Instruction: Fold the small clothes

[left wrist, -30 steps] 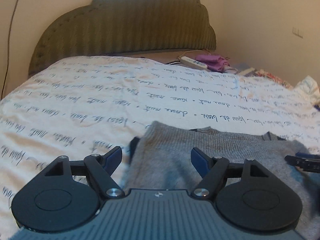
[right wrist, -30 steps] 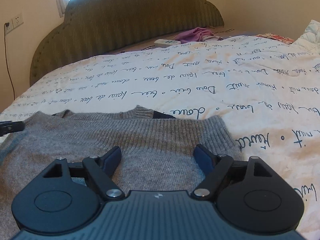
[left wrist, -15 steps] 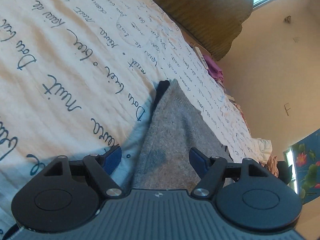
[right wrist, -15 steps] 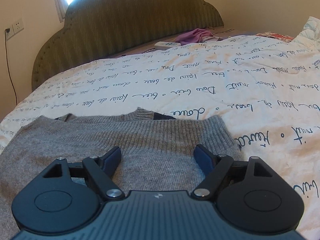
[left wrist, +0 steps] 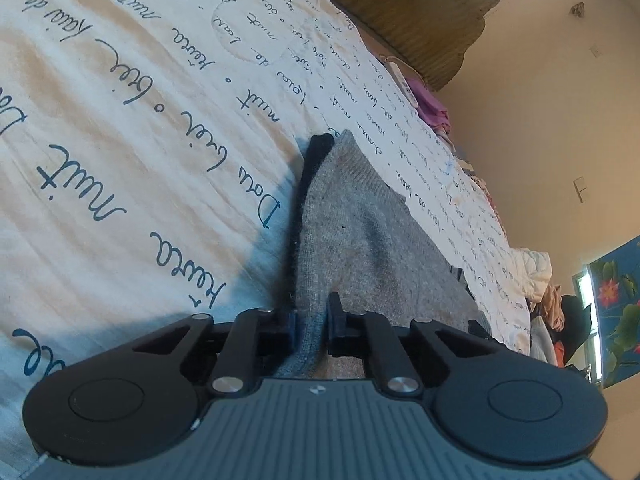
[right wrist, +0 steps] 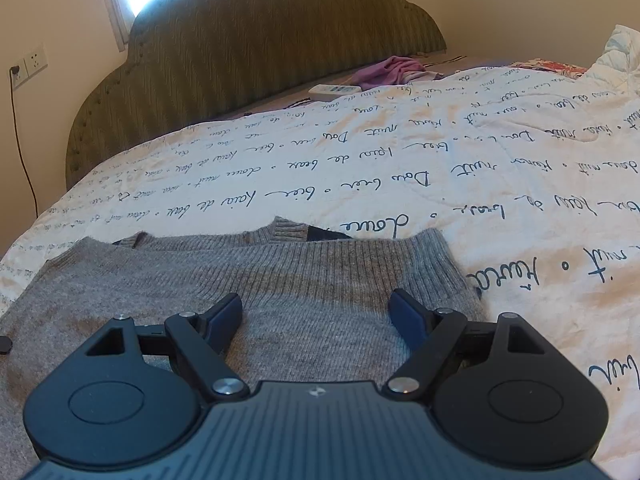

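Note:
A grey knit sweater point(right wrist: 280, 280) lies flat on the bed, its ribbed hem toward the headboard and a dark lining showing at the edge. In the left wrist view the picture is tilted and the sweater point(left wrist: 360, 232) runs away from me as a folded side edge. My left gripper point(left wrist: 312, 320) is closing its jaws, and the pads pinch that grey edge between them. Over the sweater's right half my right gripper point(right wrist: 318, 312) stands open, with knit fabric below its fingers and nothing held.
The cream bedcover point(right wrist: 400, 160) printed with dark script spreads all around. A green padded headboard point(right wrist: 260, 40) stands at the back. Near it lie a white remote point(right wrist: 334, 90) and purple cloth point(right wrist: 384, 70). Piled clothes point(left wrist: 548, 308) sit at the bed's far side.
My left gripper rolled over, sank to the sweater's side edge and closed from wide open onto the fabric. The right gripper kept still and open.

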Demonstrator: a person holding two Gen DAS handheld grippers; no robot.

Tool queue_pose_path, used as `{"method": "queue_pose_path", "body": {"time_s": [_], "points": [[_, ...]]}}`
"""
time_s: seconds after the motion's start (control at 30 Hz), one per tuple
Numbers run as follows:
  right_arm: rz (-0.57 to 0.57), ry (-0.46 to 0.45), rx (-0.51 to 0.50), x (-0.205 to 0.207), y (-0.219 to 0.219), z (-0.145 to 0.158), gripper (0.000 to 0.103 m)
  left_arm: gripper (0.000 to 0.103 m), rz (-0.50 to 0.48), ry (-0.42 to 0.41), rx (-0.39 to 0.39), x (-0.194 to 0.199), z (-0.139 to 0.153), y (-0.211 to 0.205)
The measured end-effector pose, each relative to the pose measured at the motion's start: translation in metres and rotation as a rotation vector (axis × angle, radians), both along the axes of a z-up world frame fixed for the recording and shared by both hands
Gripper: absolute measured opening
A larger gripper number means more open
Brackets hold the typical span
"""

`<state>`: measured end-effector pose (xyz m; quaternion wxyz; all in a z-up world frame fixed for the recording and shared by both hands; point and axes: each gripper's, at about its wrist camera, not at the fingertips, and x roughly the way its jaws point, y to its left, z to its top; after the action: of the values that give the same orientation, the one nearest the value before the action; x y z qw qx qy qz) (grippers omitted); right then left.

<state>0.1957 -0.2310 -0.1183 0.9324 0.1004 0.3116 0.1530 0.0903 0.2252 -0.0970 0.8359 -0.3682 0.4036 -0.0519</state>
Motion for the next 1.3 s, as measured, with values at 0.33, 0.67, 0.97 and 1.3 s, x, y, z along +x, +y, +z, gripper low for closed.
{"method": "queue_pose_path", "body": {"time_s": [0.33, 0.67, 0.97, 1.3], "points": [[0.158, 0.168, 0.268, 0.013, 0.036, 0.071, 0.083, 0.01, -0.223, -0.213, 0.44, -0.024, 0.073, -0.12], [0.491, 0.469, 0.121, 0.041, 0.164, 0.06, 0.083, 0.01, -0.414, -0.27, 0.709, -0.044, 0.031, -0.209], [0.57, 0.206, -0.371, 0.007, 0.22, 0.071, 0.07, 0.011, -0.43, -0.272, 0.756, -0.042, 0.024, -0.221], [0.485, 0.028, -0.464, -0.009, 0.191, 0.081, 0.07, 0.013, -0.448, -0.264, 0.772, -0.041, 0.023, -0.221]]}}
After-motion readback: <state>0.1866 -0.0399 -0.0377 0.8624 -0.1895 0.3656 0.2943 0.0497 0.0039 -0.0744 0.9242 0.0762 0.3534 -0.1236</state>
